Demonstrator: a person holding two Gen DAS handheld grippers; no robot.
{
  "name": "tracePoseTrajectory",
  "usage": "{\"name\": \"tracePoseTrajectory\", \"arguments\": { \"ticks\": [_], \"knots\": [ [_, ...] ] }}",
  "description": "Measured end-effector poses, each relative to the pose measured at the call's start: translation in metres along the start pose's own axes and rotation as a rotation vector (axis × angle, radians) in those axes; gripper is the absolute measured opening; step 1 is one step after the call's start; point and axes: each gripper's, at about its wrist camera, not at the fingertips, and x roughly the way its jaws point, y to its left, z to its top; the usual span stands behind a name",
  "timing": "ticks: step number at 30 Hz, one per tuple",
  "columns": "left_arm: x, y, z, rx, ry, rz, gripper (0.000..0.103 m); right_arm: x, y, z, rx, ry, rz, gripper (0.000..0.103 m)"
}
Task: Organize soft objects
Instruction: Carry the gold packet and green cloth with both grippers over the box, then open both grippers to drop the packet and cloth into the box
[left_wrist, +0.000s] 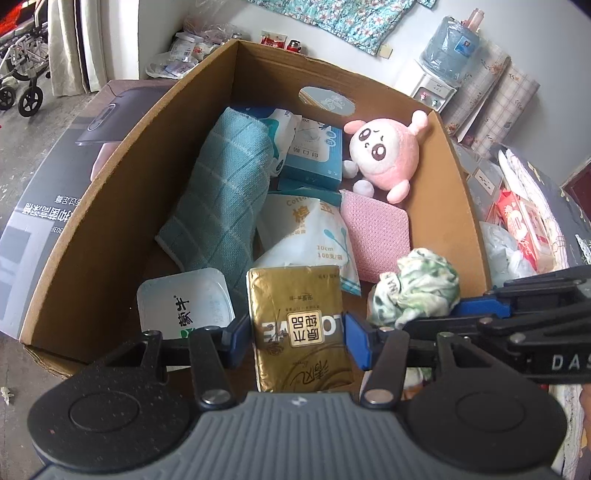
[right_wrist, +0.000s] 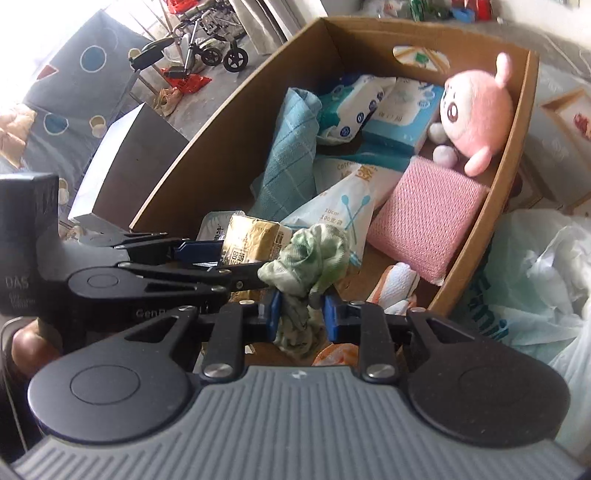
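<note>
Gold tissue pack (left_wrist: 299, 325), pink plush (left_wrist: 384, 155), seemingly green-mottled cloth (right_wrist: 310, 266)

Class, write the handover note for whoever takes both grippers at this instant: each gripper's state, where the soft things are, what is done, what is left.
Left gripper: jaws shut on the gold tissue pack, held over the near end of the cardboard box.
Right gripper: jaws shut on the crumpled green-and-white cloth, also over the box's near end.
Done: teal towel, pink plush toy, pink sponge pad and cotton swab bag already lie in the box.
Left: release the pack and the cloth into the box; neither is set down yet.
</note>
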Motion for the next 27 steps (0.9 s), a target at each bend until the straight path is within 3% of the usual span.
{"name": "tracePoseTrajectory", "arguments": {
  "ticks": [9,13,23,27],
  "knots": [
    [0.01,0.0,0.002,0.012,0.048,-0.009,0.057,0.007,-0.006,0.003,0.042,0.037,-0.001,0.035],
    [0.008,-0.001,0.003,0.015,0.047,-0.018,0.063,0.003,-0.004,0.003,0.037,0.037,-0.008,0.041],
    [-0.017,-0.003,0.002,0.015,-0.04,-0.012,0.068,-0.023,0.007,-0.004,-0.026,-0.043,-0.036,0.041],
    [-0.04,-0.004,-0.003,0.017,-0.118,-0.01,0.073,-0.048,0.013,-0.018,-0.062,-0.151,-0.035,0.053]
  ]
}}
